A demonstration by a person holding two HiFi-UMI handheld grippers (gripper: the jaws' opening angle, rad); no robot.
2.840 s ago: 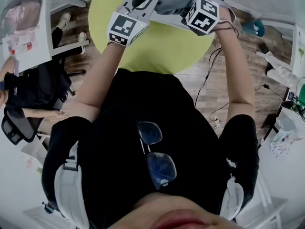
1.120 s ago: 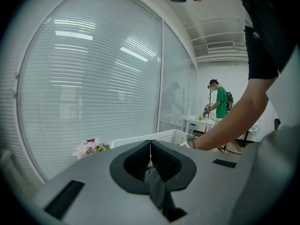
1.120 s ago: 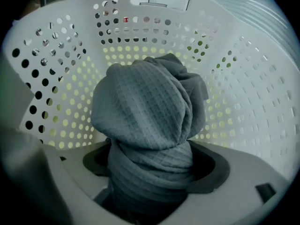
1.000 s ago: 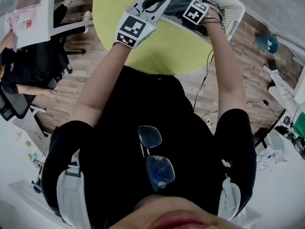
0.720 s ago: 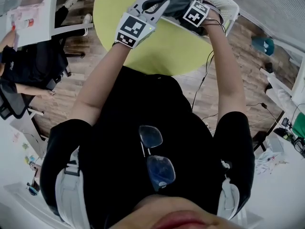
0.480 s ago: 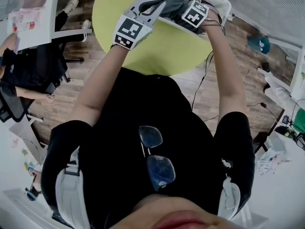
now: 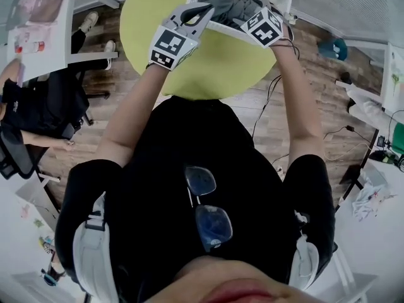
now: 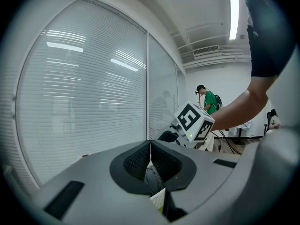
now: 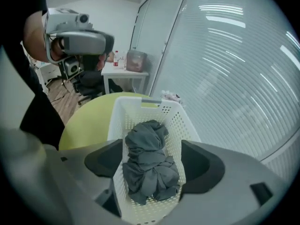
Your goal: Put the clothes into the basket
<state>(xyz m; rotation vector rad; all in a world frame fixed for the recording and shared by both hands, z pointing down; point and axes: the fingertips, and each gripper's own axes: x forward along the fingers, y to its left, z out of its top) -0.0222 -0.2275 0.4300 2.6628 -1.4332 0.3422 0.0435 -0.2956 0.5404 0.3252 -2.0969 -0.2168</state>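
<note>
- Item: grey clothes (image 9: 149,170), qty 1 bundle. Lying crumpled inside the white basket (image 9: 183,125), covering the near end & middle of its floor. Nothing is hanging over the rim, as far as the views are showing.
- Container: basket is perforated plastic, standing on the far part of the round yellow-green tabletop (image 9: 89,123), close to the glass wall (image 8: 84,102) w/ blinds.
- Right hand-held gripper (image 9: 152,162): jaws standing wide apart, gripping nothing. It is hanging above the basket, pointing down at the bundle & not touching it.
- Left hand-held gripper (image 8: 150,159): jaws pressing together pad to pad, nothing between them. It is pointing roughly level toward the glass wall, sitting just left of the basket over the tabletop.
- Handling, est.: cloth is looking soft, limp & light. It is prob. not fragile or slippery. It will likely be sagging & trailing when lifted, so loose ends may be catching on the rim or the holes.
- Grip pt, est.: if re-seating is needed, the best bite is looking like the raised twisted fold at the bundle's top-middle. A thick roll is filling the jaws better than a thin edge.
- Status, est.: bundle is already sitting in the basket. No other clothes are showing on the tabletop in these views.
</note>
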